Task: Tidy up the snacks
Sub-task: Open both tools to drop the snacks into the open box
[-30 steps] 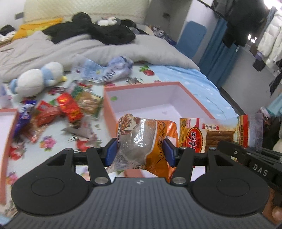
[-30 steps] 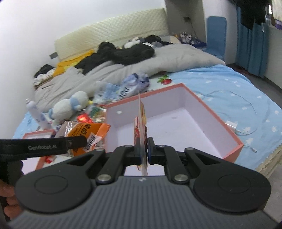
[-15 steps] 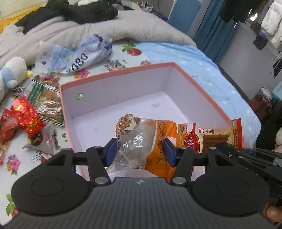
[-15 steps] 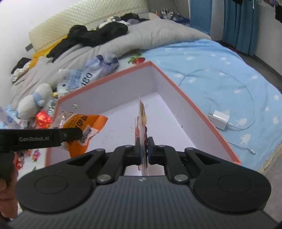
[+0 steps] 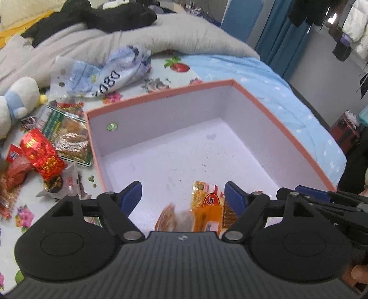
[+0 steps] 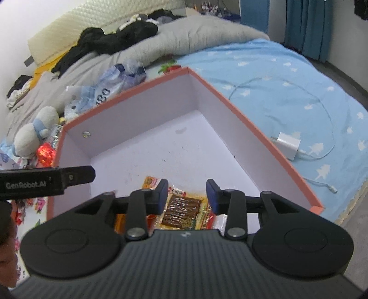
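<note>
A pink-rimmed box (image 5: pixel 273 119) with a white inside stands on the bed; it also shows in the right wrist view (image 6: pixel 232 101). My left gripper (image 5: pixel 182 195) is open above the box's near end. Below it an orange snack pack (image 5: pixel 204 215) drops or lies blurred on the box floor. My right gripper (image 6: pixel 187 192) is open too. A clear packet of brown dried strips (image 6: pixel 181 211) lies on the box floor under it. More snacks (image 5: pixel 43 158) lie loose on the bed left of the box.
A plush toy (image 5: pixel 16 101) and a crumpled plastic bag (image 5: pixel 108 73) lie beyond the snacks. A grey duvet with black clothes (image 5: pixel 110 18) is behind. A white charger with cable (image 6: pixel 287 145) lies on the blue sheet right of the box.
Both grippers moved over the box and opened. The left let go of the orange pack and the right let go of the strip packet; both packs now sit low in the box.
</note>
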Tool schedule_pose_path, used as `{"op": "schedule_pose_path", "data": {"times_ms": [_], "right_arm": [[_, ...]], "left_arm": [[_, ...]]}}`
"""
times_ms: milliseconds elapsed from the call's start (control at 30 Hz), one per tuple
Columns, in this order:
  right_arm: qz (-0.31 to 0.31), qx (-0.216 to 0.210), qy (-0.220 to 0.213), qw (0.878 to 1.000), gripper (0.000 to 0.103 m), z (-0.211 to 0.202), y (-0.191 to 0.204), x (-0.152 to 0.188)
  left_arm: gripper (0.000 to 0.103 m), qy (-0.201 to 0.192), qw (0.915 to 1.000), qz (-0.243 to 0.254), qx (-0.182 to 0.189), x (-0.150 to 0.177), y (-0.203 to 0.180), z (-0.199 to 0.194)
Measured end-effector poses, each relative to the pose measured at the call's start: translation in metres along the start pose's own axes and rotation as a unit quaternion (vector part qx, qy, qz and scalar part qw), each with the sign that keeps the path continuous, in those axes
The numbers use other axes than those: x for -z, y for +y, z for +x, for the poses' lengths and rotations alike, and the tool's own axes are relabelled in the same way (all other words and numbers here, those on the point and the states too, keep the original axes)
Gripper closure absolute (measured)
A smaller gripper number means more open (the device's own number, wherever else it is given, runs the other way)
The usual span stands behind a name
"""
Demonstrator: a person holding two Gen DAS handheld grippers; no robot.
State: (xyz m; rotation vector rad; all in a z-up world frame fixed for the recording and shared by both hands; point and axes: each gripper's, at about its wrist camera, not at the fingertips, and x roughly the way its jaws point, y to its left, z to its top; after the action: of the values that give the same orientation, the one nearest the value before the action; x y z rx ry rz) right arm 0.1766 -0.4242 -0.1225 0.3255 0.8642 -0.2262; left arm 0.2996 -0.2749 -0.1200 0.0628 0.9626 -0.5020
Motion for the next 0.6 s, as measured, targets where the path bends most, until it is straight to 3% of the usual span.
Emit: {"op": "schedule_pose_path", "data": {"times_ms": [600], "right_arm": [[-0.004,-0.04,-0.075,0.996,0.063,-0.12,0.037,0.036]], "left_arm": [[0.021,-0.092,0.9958,-0.005,-0.007,0.055,0.006,-0.168]]}}
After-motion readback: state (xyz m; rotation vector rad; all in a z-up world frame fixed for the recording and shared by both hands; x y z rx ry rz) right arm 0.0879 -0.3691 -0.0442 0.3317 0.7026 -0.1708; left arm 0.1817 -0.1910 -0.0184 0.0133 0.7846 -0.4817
